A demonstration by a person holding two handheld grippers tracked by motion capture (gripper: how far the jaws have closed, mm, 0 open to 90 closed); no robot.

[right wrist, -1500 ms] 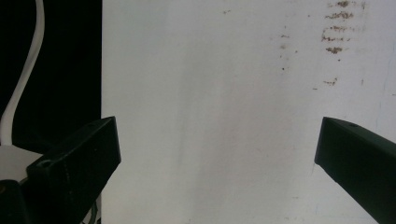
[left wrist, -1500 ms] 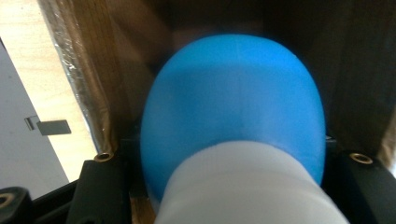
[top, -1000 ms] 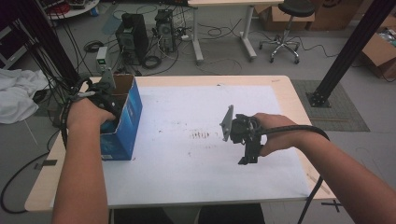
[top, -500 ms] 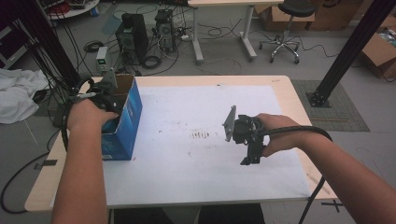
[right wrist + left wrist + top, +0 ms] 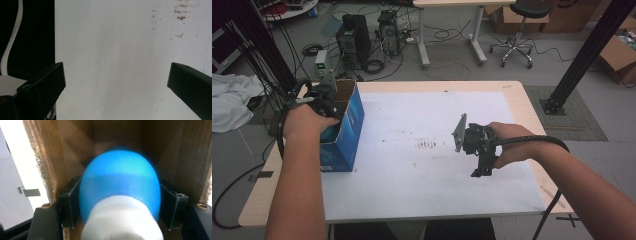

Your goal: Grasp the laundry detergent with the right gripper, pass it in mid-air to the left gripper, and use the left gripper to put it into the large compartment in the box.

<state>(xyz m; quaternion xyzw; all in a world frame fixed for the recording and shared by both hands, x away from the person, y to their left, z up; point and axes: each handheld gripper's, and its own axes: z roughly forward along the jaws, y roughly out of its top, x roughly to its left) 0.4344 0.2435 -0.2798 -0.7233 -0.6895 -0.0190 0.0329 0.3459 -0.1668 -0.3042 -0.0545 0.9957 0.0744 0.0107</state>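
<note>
Two grippers: left gripper [image 5: 120, 220] inside cardboard box [image 5: 343, 127], jaws just opening, flanking blue-white bulb [image 5: 120, 192]; right gripper [image 5: 115, 82] jaws released over table [image 5: 422, 115].

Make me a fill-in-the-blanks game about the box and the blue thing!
1. The blue and white thing sits between the jaws of the ____ gripper.
2. The blue box is made of ____.
3. The jaws of the right gripper stand wide ____.
4. The right gripper hangs over the ____ sheet on the table.

Missing words: left; cardboard; open; white
</note>
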